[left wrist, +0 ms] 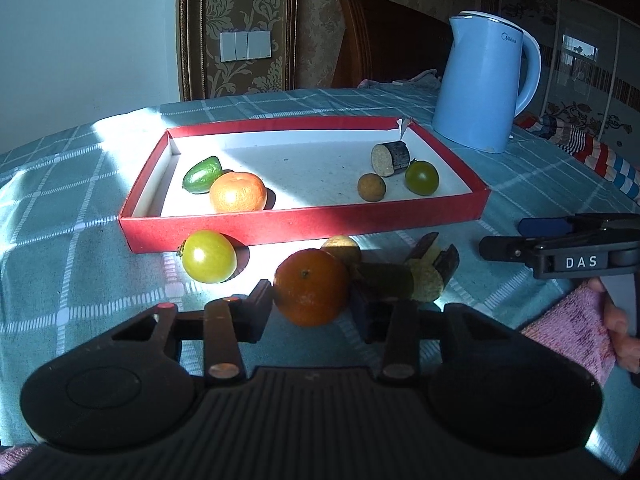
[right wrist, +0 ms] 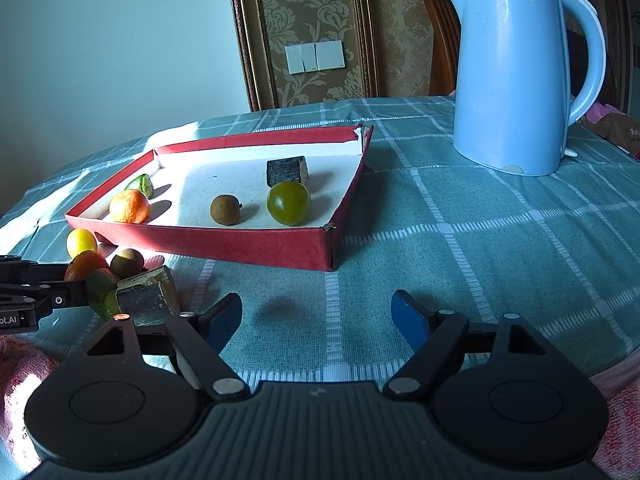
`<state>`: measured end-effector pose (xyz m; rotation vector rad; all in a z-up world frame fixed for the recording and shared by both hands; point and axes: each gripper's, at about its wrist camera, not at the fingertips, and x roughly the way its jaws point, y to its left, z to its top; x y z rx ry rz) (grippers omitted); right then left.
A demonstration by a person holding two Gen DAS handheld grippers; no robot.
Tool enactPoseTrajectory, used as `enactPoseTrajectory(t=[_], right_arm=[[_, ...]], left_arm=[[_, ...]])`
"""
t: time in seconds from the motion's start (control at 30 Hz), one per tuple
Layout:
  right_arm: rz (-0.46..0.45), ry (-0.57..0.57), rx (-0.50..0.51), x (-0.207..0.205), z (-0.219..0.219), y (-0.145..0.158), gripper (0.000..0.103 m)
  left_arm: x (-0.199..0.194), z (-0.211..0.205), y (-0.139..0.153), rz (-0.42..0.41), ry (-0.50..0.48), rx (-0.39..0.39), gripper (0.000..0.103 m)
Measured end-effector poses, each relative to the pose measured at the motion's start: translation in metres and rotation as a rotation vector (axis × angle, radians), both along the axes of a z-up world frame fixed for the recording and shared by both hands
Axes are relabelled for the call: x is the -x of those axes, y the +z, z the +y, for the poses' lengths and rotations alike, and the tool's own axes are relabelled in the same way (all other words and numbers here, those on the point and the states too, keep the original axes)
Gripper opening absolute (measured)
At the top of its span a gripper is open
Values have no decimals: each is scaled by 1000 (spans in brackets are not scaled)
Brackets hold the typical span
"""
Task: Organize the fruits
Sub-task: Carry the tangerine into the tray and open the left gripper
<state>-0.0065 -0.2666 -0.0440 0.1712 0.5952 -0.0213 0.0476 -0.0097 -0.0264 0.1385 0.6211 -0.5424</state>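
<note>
A checked teal tablecloth (right wrist: 480, 240) carries a tall pale-blue electric kettle (right wrist: 516, 76) far right and a shallow red cardboard tray (left wrist: 304, 228) holding five fruit pieces. The left gripper (left wrist: 310, 300) pinches a round orange tangerine (left wrist: 310, 286) near the tray's front wall. The right gripper (right wrist: 316, 316) is spread, holding nothing.

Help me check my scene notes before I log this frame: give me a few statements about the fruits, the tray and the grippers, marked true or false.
1. The left gripper has its fingers on either side of an orange on the tablecloth. True.
2. The red tray holds five items. True.
3. The right gripper grips a green tomato. False: it is open and holds nothing.
4. The blue kettle stands inside the tray. False: it stands on the tablecloth beyond the tray.
5. A yellow-green tomato lies outside the tray, by its near wall. True.
</note>
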Motion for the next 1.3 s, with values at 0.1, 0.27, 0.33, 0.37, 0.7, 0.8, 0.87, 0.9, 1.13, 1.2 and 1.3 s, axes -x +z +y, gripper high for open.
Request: enactPoseTrajectory(t=[0.1, 0.27, 0.33, 0.37, 0.7, 0.8, 0.87, 0.9, 1.13, 1.2, 1.3], right_arm=[[0, 0, 0, 0, 0, 0, 82], [0, 0, 0, 0, 0, 0, 82], [0, 0, 0, 0, 0, 0, 82], [0, 0, 0, 0, 0, 0, 82], [1, 0, 1, 0, 1, 0, 83], [2, 0, 2, 0, 1, 1, 83], [2, 2, 3, 0, 1, 0, 83], [3, 2, 4, 0, 1, 0, 83], [1, 5, -3, 0, 0, 0, 83], [1, 6, -5, 0, -1, 0, 83], [1, 6, -5, 0, -1, 0, 83]], left_arm=[[2, 3, 0, -8, 22, -2, 38], [5, 14, 5, -11, 58, 37, 38], [5, 15, 7, -14, 64, 40, 38], [4, 15, 8, -15, 64, 40, 38], [-30, -12, 27, -43, 45, 39, 38], [-47, -25, 29, -65, 60, 37, 38], [-61, -35, 30, -59, 77, 24, 38], [-67, -38, 29, -58, 82, 23, 38], [-105, -55, 24, -42, 126, 1, 38], [-114, -60, 23, -42, 132, -2, 38], [-125, -66, 20, -32, 142, -22, 38]])
